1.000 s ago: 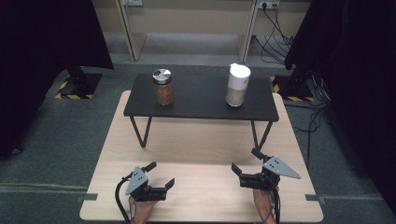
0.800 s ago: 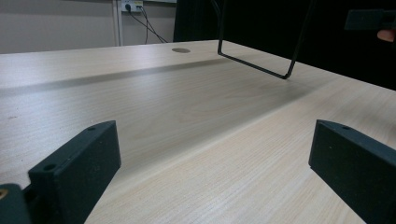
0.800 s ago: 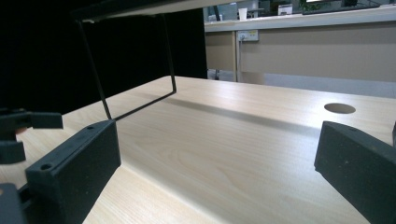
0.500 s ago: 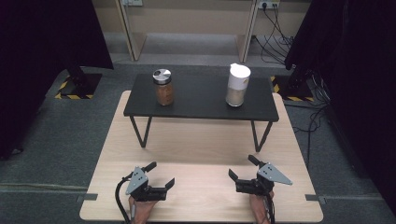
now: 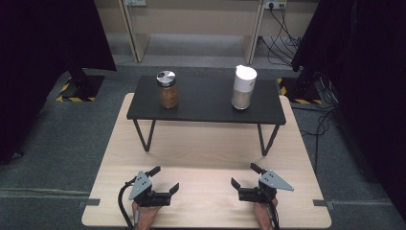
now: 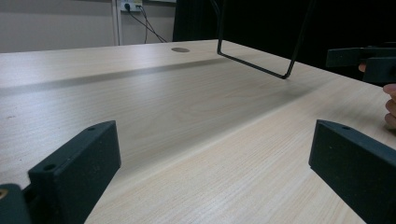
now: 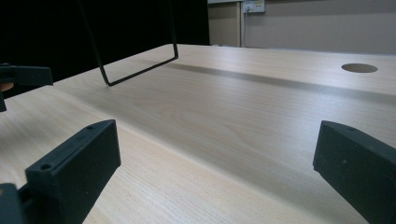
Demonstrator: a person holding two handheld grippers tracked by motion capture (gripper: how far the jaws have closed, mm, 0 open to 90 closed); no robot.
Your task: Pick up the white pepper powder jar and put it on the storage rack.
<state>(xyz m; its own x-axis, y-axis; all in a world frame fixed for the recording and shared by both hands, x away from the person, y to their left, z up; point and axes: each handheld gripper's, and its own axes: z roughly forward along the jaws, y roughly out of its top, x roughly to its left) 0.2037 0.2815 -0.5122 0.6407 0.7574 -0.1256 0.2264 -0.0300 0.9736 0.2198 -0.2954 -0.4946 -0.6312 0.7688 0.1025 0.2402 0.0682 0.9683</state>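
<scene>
Pale wood-grain table, rectangular with rounded corners, on grey carpet. Across its far half, a matte black shelf on thin bent-wire legs. On the shelf, well apart: at left a glass jar of brown powder under a shiny metal lid; at right a taller clear container of pale powder under a white cap. No readable label or writing on either. Near the front edge, left gripper and right gripper, black jaws spread wide on both, nothing between them, each topped by a grey three-cornered plate. Compared with half a second ago, right gripper slightly turned; left gripper unchanged.
</scene>
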